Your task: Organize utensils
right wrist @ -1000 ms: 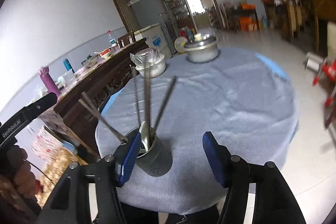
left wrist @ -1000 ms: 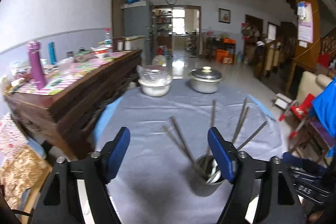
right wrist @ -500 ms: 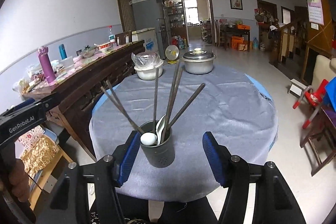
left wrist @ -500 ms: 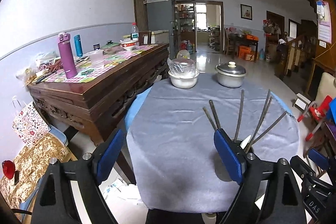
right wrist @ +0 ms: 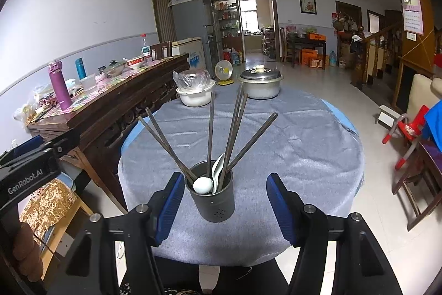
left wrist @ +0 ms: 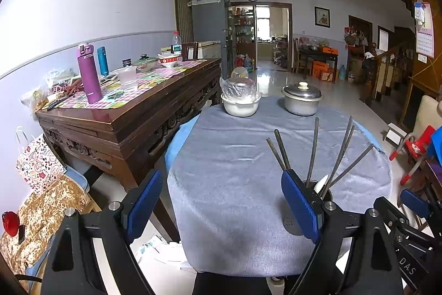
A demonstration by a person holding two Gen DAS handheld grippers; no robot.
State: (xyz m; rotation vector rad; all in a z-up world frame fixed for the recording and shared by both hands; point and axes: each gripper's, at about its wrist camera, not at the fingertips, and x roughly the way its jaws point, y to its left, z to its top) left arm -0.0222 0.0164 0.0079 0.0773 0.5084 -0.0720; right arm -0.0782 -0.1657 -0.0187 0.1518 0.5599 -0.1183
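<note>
A dark grey utensil holder stands near the front edge of the round table with the grey cloth. Several dark chopsticks and white spoons stand in it. My right gripper is open and empty, just in front of the holder, jaws wide on either side. My left gripper is open and empty, left of the holder, whose body its right finger partly hides. The chopsticks fan out above it.
A white bowl covered with plastic and a lidded metal pot sit at the table's far side. A dark wooden sideboard with bottles and dishes stands left. Red chair at right.
Both grippers have pulled back and risen from the table. The holder now sits further ahead of them. Both stay open and empty.
</note>
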